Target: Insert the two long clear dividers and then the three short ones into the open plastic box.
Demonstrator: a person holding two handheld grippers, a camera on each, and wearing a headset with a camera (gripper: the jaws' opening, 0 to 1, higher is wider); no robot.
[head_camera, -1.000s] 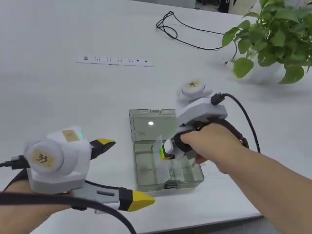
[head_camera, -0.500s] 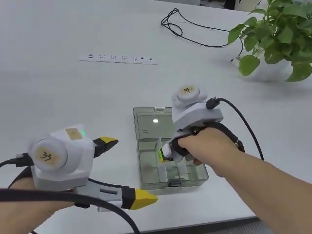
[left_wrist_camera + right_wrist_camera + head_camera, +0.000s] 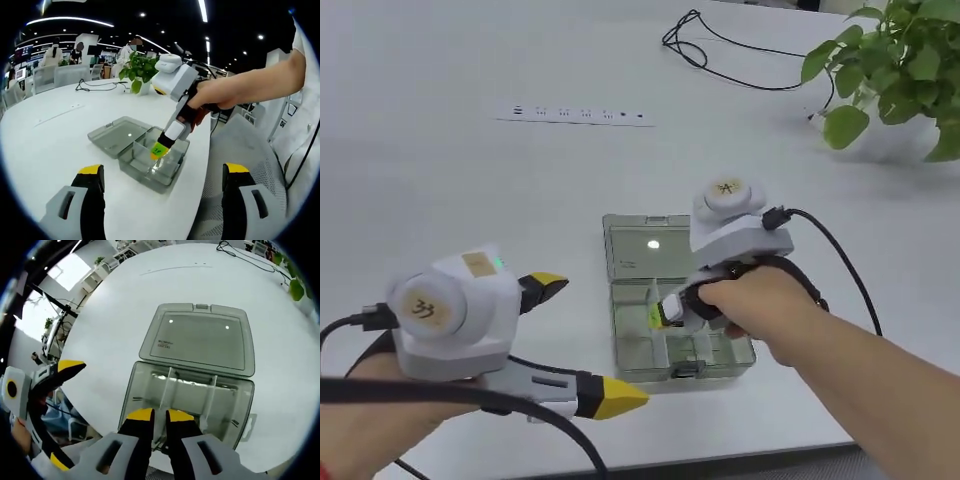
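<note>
The right claw (image 3: 160,416) pinches a thin clear divider (image 3: 165,385) upright inside the translucent grey box (image 3: 240,400); the left claw (image 3: 163,170) gapes wide, empty.

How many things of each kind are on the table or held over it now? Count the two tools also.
Tools: 2 (left, right)
Open plastic box: 1
Long clear dividers standing in the box: 2
Power strip: 1
Loose black cable: 1
Potted plant: 1
Total: 8
</note>
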